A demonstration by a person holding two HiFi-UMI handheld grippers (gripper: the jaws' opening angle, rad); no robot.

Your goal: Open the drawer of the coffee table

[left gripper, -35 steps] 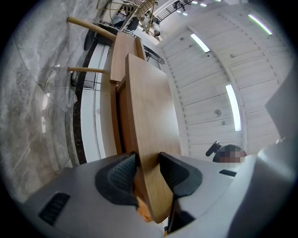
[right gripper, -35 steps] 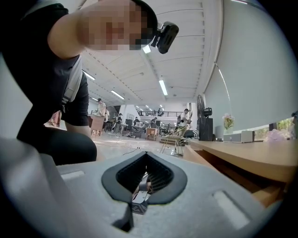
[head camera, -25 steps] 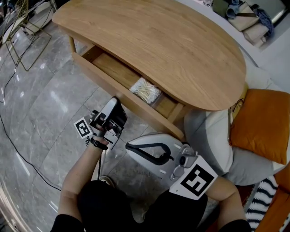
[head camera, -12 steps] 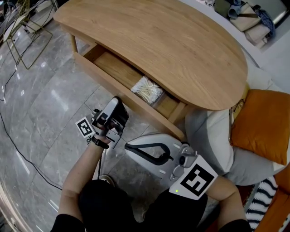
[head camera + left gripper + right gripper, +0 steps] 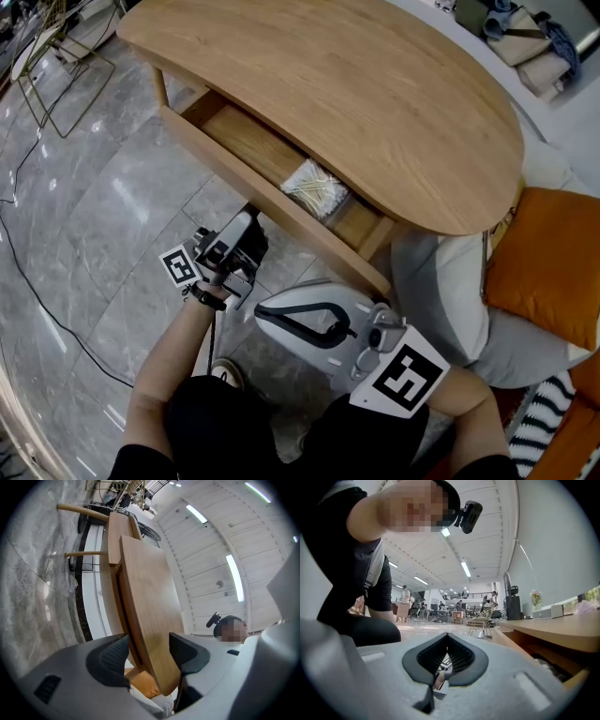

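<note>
Here, above a grey marble-tiled floor (image 5: pixel 84 216), the left gripper (image 5: pixel 248 225), white and black with a square-marker cube (image 5: pixel 178 267) at the wrist, tilts up toward the pulled-out front of the long, shallow wooden drawer (image 5: pixel 234 173). Its jaws have just been opening and stand spread wide. In the left gripper view the drawer's front panel runs through the gap between the two black ribbed pads (image 5: pixel 115 656), neither of which is seen pressing on it.

The drawer hangs open beneath the near edge of the kidney-shaped light-oak coffee table (image 5: pixel 356 84), slid out toward the person. A clear packet of pale cotton swabs (image 5: pixel 319 190) lies toward its right end.

Below the drawer's right half, the right gripper (image 5: pixel 264 317), a bulky white unit with its own large marker cube (image 5: pixel 398 375), lies level and aims leftward, apart from the table. The right gripper view shows its black pads pressed together at the tips with nothing pinched between them.

To the right of the table stands a rounded grey upholstered seat (image 5: pixel 441 281) with a burnt-orange square cushion (image 5: pixel 544 281) resting on it. A black-and-white striped fabric (image 5: pixel 548 412) shows at the lower right corner.
</note>
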